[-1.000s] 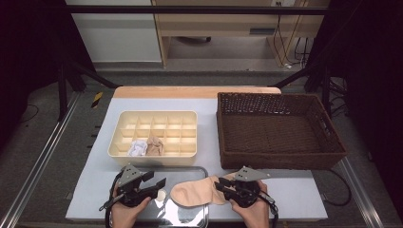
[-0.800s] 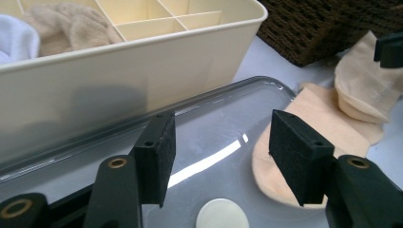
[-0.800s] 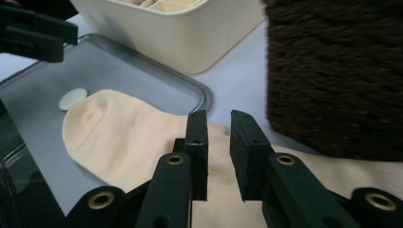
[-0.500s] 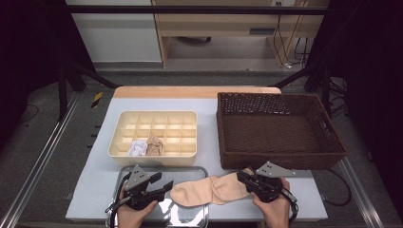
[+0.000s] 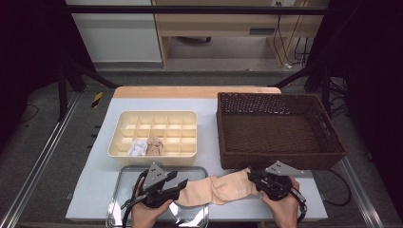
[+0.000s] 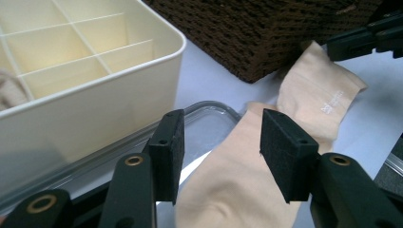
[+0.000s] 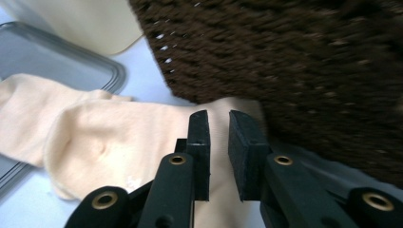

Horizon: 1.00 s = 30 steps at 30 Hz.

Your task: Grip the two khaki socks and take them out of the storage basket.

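**Sock spread between both tongs, front edge of the table**

Start at your left. The metal tray point(image 5: 124, 172) sits at the near edge of the table point(image 5: 97, 187), just in front of the cream divider box point(image 5: 152, 159), where a white bundle point(image 5: 137, 149) and a beige bundle point(image 5: 155, 146) already fill two front compartments. That suggests the tray is your work surface for readying each piece before it goes into a cell.

Your left gripper point(image 5: 182, 180) is over the tray with its jaws apart. They have just been closing, and the beige sock point(image 5: 219, 189) runs between the pads point(image 6: 289, 156) with a gap on either side, so nothing is clamped yet. You seem to be lining up on that end.

The sock lies flat, one end on the tray and the other on bare table in front of the wicker basket point(image 5: 280, 161).

Your right gripper point(image 5: 251, 175) stands at that far end. Its jaws are a narrow slit apart and have just been opening a little, with cloth showing between them. Whether the pads nip the fabric, you cannot tell from here.

Mind the edges: the tray's raised lip crosses under the sock, and the basket's front wall is just beside your right jaws — little room to push forward there. The open room is between your hands and toward you, along the near strip of table.
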Motion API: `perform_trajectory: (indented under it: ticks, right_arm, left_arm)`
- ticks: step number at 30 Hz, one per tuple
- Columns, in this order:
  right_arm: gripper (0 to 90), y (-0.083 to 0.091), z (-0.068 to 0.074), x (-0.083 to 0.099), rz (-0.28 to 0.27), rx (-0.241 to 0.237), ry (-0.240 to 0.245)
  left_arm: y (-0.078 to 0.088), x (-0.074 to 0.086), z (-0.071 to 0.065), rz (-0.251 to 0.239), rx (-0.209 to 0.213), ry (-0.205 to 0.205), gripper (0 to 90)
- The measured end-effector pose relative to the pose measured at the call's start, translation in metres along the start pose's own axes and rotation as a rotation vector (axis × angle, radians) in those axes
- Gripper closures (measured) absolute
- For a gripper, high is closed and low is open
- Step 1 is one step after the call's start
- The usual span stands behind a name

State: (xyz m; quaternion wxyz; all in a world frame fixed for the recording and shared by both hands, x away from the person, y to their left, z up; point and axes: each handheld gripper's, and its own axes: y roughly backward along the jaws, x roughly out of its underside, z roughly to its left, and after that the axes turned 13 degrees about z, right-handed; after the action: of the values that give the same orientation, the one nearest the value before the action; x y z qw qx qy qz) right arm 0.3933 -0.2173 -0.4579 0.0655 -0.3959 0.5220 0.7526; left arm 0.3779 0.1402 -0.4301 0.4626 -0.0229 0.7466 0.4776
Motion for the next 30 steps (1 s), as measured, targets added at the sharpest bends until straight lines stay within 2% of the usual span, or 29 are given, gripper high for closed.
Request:
perform_trajectory:
  ticks: [5, 7, 11, 17, 20, 23, 25, 28, 30]
  right_arm:
    - [77.3, -0.009, 0.022, -0.003, 0.017, -0.07, 0.05]
    - [77.0, -0.015, 0.032, -0.004, 0.025, -0.105, 0.07]
    - [73.8, -0.024, 0.052, -0.007, 0.039, -0.158, 0.099]
    - [68.5, -0.035, 0.076, -0.01, 0.057, -0.21, 0.134]
    - [71.5, -0.043, 0.082, -0.008, 0.085, -0.209, 0.152]
    - [87.0, -0.047, 0.083, -0.007, 0.11, -0.184, 0.183]
    - [88.3, -0.044, 0.082, -0.011, 0.114, -0.179, 0.169]
    - [88.6, -0.035, 0.085, -0.021, 0.081, -0.191, 0.164]
    - [88.5, -0.032, 0.091, -0.028, 0.05, -0.209, 0.177]
  left_arm:
    - [-0.008, -0.005, -0.006, 0.008, 0.011, -0.004, 51.9]
    - [-0.01, -0.005, -0.005, 0.016, 0.002, -0.006, 53.8]
    - [-0.01, -0.001, 0.001, 0.03, -0.014, 0.002, 59.5]
    - [-0.008, 0.009, 0.014, 0.039, -0.056, 0.041, 68.7]
    - [-0.006, 0.015, 0.021, 0.043, -0.08, 0.059, 70.3]
    - [-0.003, 0.019, 0.029, 0.04, -0.087, 0.09, 70.1]
    - [0.001, 0.02, 0.033, 0.035, -0.092, 0.102, 69.4]
    - [0.008, 0.019, 0.039, 0.015, -0.094, 0.121, 68.6]
    - [0.011, 0.019, 0.042, 0.003, -0.096, 0.126, 68.3]
